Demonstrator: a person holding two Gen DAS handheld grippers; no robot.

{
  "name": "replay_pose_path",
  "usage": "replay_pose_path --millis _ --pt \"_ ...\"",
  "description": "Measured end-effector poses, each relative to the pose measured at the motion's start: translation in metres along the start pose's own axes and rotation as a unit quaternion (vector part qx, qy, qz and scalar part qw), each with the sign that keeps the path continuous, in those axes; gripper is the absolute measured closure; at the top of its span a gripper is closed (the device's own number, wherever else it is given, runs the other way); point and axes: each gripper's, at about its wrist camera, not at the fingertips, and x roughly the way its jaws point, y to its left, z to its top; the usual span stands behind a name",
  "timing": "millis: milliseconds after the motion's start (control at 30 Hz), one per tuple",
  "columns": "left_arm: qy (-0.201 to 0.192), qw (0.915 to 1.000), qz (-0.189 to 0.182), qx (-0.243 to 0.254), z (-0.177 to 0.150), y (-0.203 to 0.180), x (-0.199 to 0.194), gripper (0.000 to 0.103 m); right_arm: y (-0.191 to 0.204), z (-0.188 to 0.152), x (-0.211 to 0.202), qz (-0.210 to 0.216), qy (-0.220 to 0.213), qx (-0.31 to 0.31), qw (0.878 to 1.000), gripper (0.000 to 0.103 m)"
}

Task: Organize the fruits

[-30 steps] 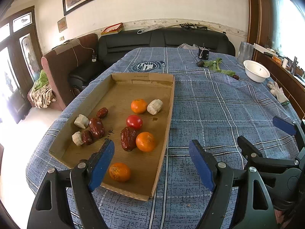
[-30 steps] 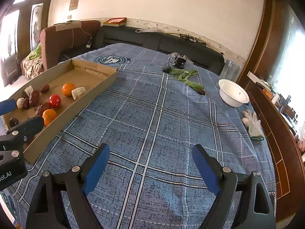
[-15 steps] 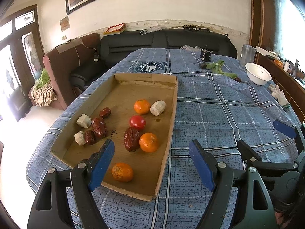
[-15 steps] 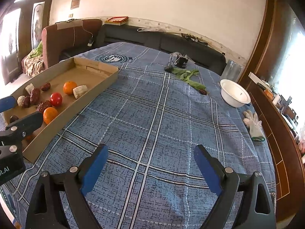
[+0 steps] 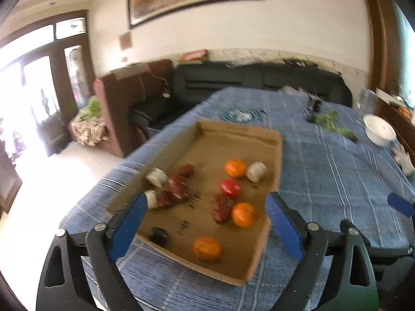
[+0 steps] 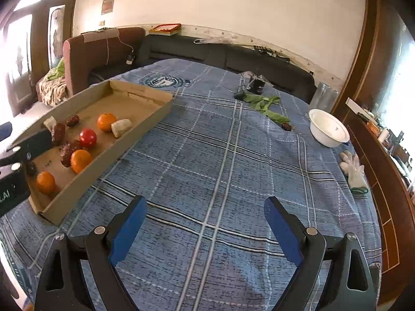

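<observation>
Both sets of tongs released, empty. Left gripper (image 5: 205, 223) above cardboard tray (image 5: 278, 155): best dropping squarely over nearest orange (image 5: 207, 248), closing gently.

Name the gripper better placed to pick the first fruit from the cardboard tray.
Left. The left gripper is open over the cardboard tray, framing its fruit; the right gripper faces bare blue cloth.

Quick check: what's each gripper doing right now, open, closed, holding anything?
Left gripper: open, empty, over the cardboard tray.
Right gripper: open, empty, above the tablecloth.
</observation>
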Motion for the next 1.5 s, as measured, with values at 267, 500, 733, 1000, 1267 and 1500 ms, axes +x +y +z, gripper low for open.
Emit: replay_pose_path --millis 267,500,733,1000,1267,1500 --pt "-0.019 0.9992 0.012 -0.033 0.005 0.021 -0.006 0.007 0.019 0.004 -0.004 0.015 -0.005 -0.017 1.000 0.008" --pt "-0.015 0.9992 0.008 -0.037 0.003 0.025 -0.006 0.007 0.026 0.007 -0.005 0.019 -0.004 -0.022 1.000 0.008" --pt "-0.017 0.9990 0.010 -0.041 0.002 0.029 -0.008 0.007 0.033 0.007 -0.007 0.021 -0.005 -0.026 0.999 0.008" --pt "-0.021 0.9978 0.045 -0.044 0.003 0.032 -0.014 0.006 0.040 0.007 -0.011 0.025 -0.009 -0.032 0.999 0.008" --pt "-0.012 0.9985 0.031 -0.042 -0.001 0.033 -0.019 0.005 0.046 0.008 -0.021 0.038 -0.027 -0.035 0.998 0.008" --pt "-0.028 0.9982 0.021 -0.048 -0.001 0.036 -0.025 0.001 0.050 0.009 -0.028 0.052 -0.048 -0.040 0.997 0.008"
